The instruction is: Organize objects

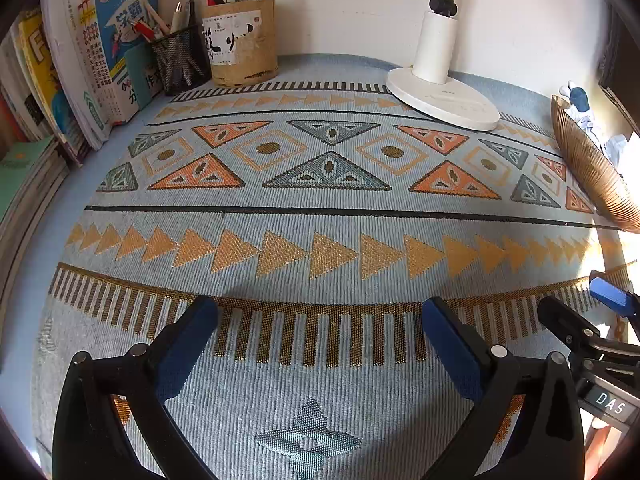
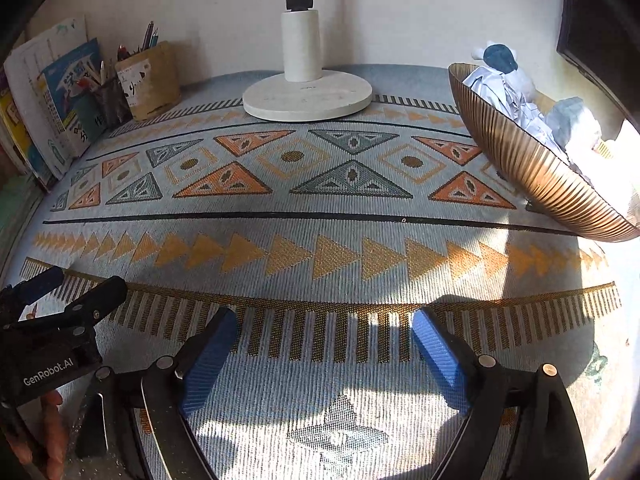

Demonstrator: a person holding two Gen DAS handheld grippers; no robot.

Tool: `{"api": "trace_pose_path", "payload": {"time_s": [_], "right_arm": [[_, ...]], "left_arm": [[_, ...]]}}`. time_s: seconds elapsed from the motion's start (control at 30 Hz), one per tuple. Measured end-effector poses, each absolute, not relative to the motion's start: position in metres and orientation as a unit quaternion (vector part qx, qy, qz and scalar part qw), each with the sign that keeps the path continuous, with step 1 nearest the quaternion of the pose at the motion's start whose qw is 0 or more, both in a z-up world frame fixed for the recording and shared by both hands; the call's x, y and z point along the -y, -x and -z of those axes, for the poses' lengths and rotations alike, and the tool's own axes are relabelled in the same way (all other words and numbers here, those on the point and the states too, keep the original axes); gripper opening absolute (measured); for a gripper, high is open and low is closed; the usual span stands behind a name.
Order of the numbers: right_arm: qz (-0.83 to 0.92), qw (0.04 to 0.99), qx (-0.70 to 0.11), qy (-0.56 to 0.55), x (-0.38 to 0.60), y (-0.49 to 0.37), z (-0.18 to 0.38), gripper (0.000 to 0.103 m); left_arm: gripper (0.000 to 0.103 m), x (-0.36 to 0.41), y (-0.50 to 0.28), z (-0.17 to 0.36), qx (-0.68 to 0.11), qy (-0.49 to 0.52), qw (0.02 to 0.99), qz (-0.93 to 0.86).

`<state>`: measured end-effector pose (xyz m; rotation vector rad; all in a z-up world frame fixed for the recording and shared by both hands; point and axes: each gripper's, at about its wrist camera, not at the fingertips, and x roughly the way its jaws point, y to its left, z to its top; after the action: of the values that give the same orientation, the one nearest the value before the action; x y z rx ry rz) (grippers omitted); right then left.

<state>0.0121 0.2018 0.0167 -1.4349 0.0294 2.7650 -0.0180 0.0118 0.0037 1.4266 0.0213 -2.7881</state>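
Ribbed bronze bowl (image 2: 532, 172) holding crumpled paper (image 2: 504, 96), perhaps tissue; left gripper (image 1: 320, 320), right gripper (image 2: 324, 332) wide, empty

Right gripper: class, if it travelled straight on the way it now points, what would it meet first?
The right gripper is open, empty and angled down, so it would probably meet the patterned tablecloth first, well short of the lamp base.

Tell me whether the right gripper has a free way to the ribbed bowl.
Probably yes. The right gripper is open and empty, and only bare patterned cloth lies between it and the ribbed bowl to its right. The lamp base stands aside.
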Motion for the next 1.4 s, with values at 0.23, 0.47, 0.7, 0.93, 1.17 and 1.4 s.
{"api": "trace_pose_path", "payload": {"time_s": [0.23,0.47,0.7,0.93,1.17,1.4], "right_arm": [[-0.884,0.011,-0.014,0.466,-0.2033,-0.0106,-0.0150,0.099],[-0.882,0.012,-0.010,0.470,-0.2008,-0.0103,-0.0145,0.102],[-0.882,0.013,-0.009,0.471,-0.1999,-0.0105,-0.0148,0.103],[-0.882,0.013,-0.008,0.471,-0.2003,-0.0102,-0.0150,0.103],[-0.882,0.012,-0.008,0.472,-0.2004,-0.0101,-0.0152,0.103],[-0.882,0.012,-0.008,0.472,-0.2006,-0.0102,-0.0154,0.103]], "left_arm": [[0.103,-0.0112,0.0175,-0.0032,-0.007,-0.456,0.005,0.890],[0.103,-0.0113,0.0182,-0.0024,-0.006,-0.456,0.006,0.890],[0.103,-0.0112,0.0190,-0.0013,-0.008,-0.454,0.012,0.891],[0.103,-0.0114,0.0186,-0.0007,-0.010,-0.455,0.011,0.891],[0.103,-0.0114,0.0184,-0.0008,-0.010,-0.455,0.012,0.890],[0.103,-0.0115,0.0184,-0.0009,-0.010,-0.455,0.012,0.890]]}}
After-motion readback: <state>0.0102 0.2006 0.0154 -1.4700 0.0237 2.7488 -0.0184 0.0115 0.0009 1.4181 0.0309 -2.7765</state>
